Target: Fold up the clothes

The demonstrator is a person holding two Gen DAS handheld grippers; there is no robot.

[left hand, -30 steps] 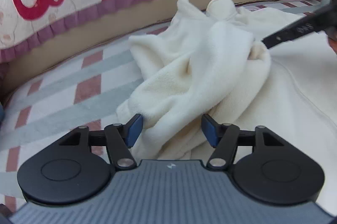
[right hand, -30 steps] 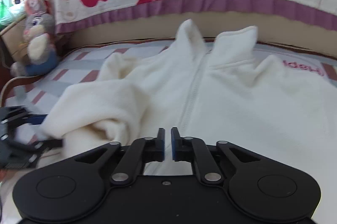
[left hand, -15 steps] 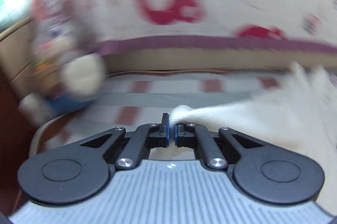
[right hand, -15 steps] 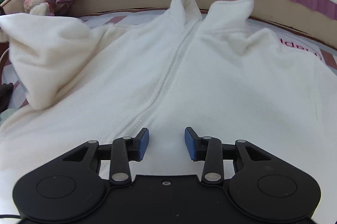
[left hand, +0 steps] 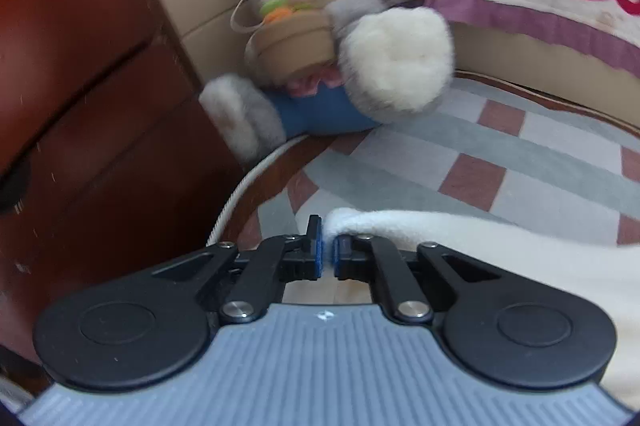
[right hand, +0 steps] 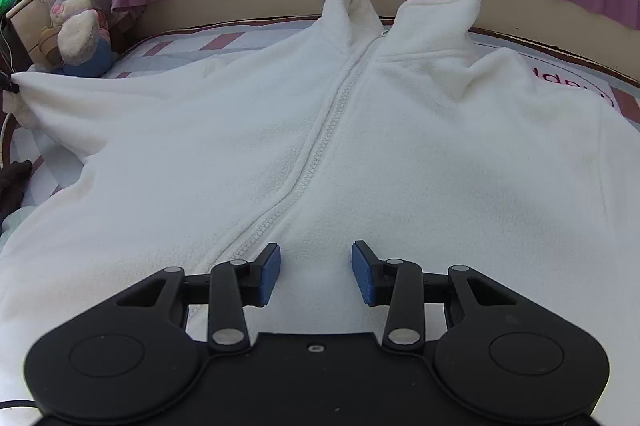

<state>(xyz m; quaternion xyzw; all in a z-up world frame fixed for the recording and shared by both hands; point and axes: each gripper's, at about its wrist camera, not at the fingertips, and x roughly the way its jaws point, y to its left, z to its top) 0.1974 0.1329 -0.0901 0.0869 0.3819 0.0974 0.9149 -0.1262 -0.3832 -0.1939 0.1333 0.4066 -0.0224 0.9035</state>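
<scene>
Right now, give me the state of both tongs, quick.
Left tongs: closed on the white fleece jacket's sleeve end.
Right tongs: open, holding nothing, over the jacket's front.

A checked bed carries a spread white fleece jacket and plush rabbit.

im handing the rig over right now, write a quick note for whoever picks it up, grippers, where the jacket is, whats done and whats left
Left gripper: shut on the sleeve end of the white fleece jacket, held out toward the plush rabbit at the corner of the bed.
Right gripper: open, holding nothing, just above the jacket's lower front beside the zipper.
Jacket: front up on the checked sheet, zipped, collar toward the headboard.
Done: body spread flat, left-side sleeve stretched out.
Left: every fold; nothing is folded yet.
</scene>
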